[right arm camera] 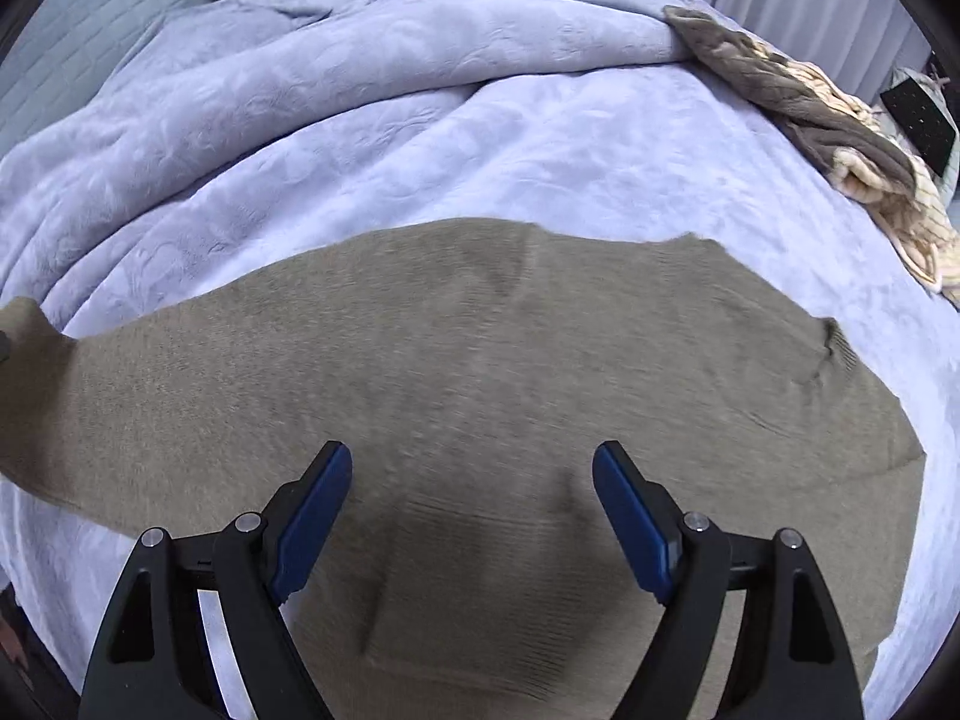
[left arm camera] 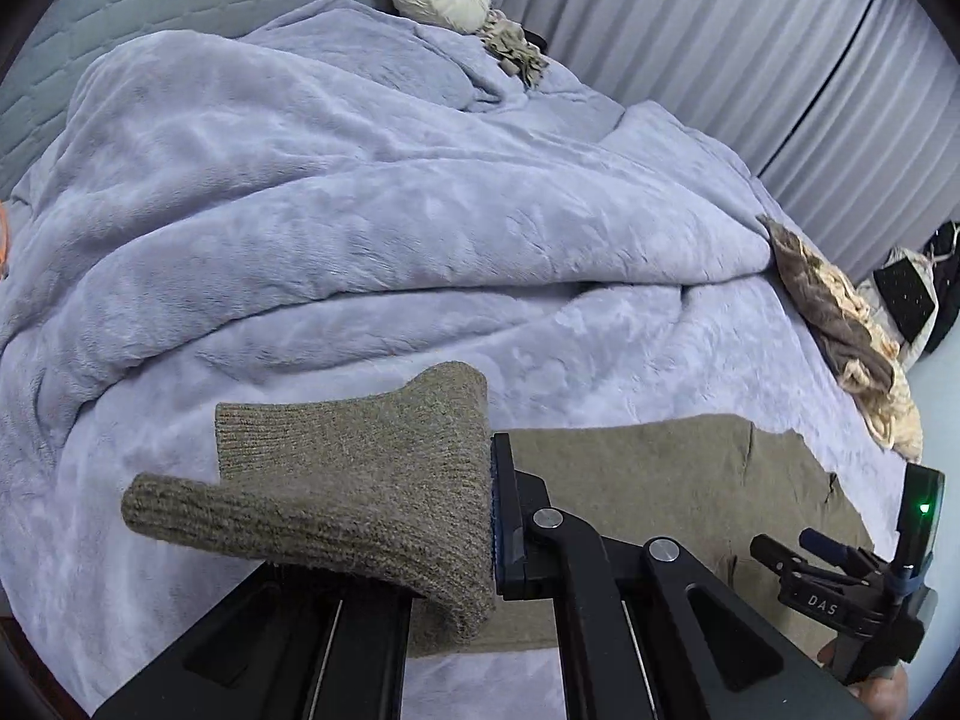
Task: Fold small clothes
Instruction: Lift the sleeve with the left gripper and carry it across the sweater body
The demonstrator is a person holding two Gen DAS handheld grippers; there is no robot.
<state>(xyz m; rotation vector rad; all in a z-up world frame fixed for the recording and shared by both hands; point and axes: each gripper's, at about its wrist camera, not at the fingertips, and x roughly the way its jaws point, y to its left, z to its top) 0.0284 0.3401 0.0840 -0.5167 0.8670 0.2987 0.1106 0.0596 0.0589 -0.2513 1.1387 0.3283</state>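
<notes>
Sweater (right arm camera: 480, 372) sleeve (left arm camera: 360, 480), seemingly pinched by left gripper (left arm camera: 489, 516), should travel toward 3 o'clock, laid flat, while right gripper (right arm camera: 472, 516) hovers wide open, empty.

Left claw (left arm camera: 489, 531): jaws closed on a fold of knit fabric that drapes over and hides the left finger; the right finger (left arm camera: 510, 516), with its blue pad edge, presses against the cloth. The black linkage arms run back to the lower edge of the left wrist view. Right claw (right arm camera: 472, 516): jaws spread wide, blue pads (right arm camera: 312, 531) facing inward, nothing between them, pointing forward above the bed. The right claw also appears at the lower right of the left wrist view (left arm camera: 786, 552), with fingertips of the holding hand (left arm camera: 882, 690) beneath it.
</notes>
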